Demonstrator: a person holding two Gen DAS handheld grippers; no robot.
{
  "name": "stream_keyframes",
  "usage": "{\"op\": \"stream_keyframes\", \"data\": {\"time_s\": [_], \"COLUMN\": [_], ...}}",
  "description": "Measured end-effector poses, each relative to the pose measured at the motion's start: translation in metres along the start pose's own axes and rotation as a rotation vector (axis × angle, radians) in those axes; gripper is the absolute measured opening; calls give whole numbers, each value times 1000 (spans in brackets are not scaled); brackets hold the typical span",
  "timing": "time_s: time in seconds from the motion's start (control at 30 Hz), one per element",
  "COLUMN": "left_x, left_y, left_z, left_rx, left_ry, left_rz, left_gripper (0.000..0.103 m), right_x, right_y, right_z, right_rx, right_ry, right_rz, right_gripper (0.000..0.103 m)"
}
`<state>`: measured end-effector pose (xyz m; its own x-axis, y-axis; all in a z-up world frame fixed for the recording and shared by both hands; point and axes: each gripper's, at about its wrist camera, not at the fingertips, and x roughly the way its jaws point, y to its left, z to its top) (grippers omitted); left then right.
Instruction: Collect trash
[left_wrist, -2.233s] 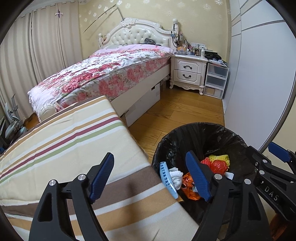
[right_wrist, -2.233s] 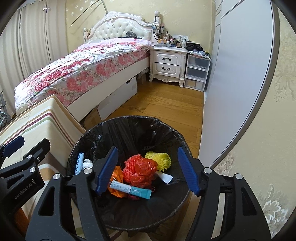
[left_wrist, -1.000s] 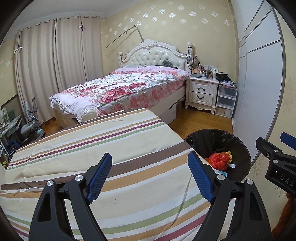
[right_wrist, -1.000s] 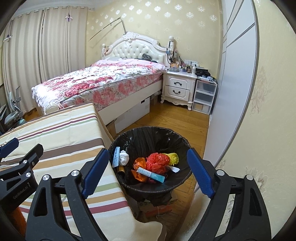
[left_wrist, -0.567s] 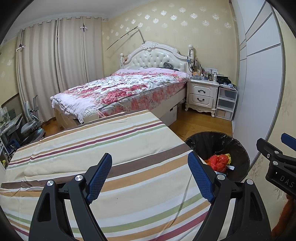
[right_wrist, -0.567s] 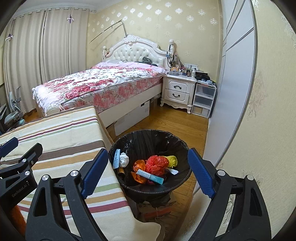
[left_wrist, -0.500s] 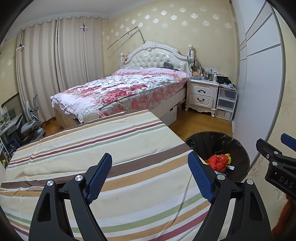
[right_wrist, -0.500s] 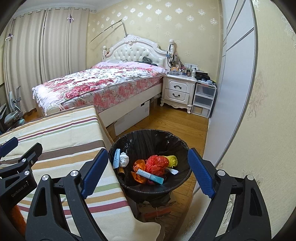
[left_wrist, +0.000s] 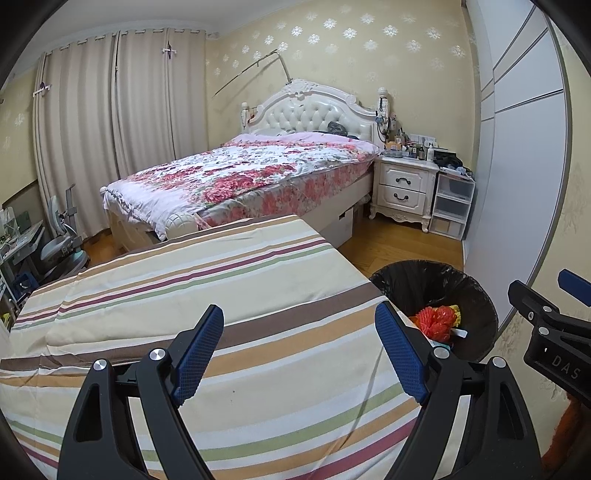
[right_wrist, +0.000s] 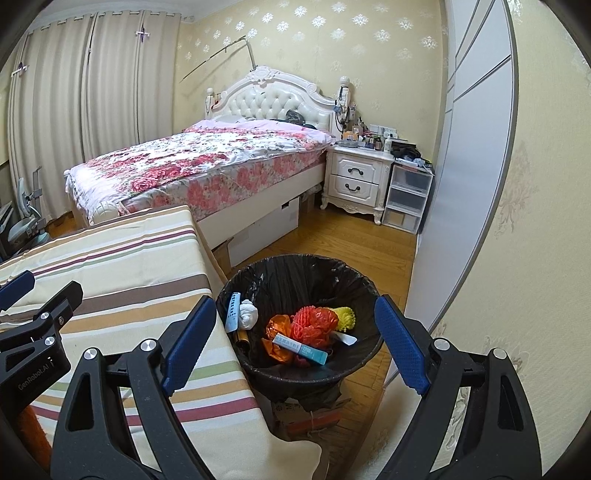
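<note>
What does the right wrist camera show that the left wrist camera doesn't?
Only the right wrist view shows the bin's whole contents: the white wad, blue strip and boxed tube. Only the left wrist view shows the striped cloth at full width. Both show the trash bin, red mesh ball and bed.

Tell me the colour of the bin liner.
Black; the bin liner shows best in the right wrist view.

Floral bed (left_wrist: 258, 173), white nightstand (left_wrist: 404, 188), closed curtains (left_wrist: 110, 122)
</note>
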<state>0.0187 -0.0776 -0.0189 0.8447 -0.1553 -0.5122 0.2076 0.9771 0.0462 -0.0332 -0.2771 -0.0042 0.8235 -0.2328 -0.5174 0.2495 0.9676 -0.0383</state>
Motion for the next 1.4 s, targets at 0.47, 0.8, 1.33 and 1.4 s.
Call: {"op": "stream_keyframes", "data": {"time_s": [0.47,0.8,1.33,1.4], "left_x": [-2,-2,-2,-2], "left_y": [0,1,1,1], "left_z": [-1,-2,-3,-3], "left_rx": [-7,-11,-12,-12], "left_ry": [6,9,11,11], "left_rz": [1,0,-2,-1], "left_gripper": [82,82,82,82], "right_x": [4,4,4,5], "right_y": [1,1,2,2], "right_z": [-3,-5,-5,-5], "right_rx": [-2,-5,-7,-7], "right_ry": [2,2,2,3], "right_rz": [1,1,2,2], "right_gripper": [86,86,86,86]}}
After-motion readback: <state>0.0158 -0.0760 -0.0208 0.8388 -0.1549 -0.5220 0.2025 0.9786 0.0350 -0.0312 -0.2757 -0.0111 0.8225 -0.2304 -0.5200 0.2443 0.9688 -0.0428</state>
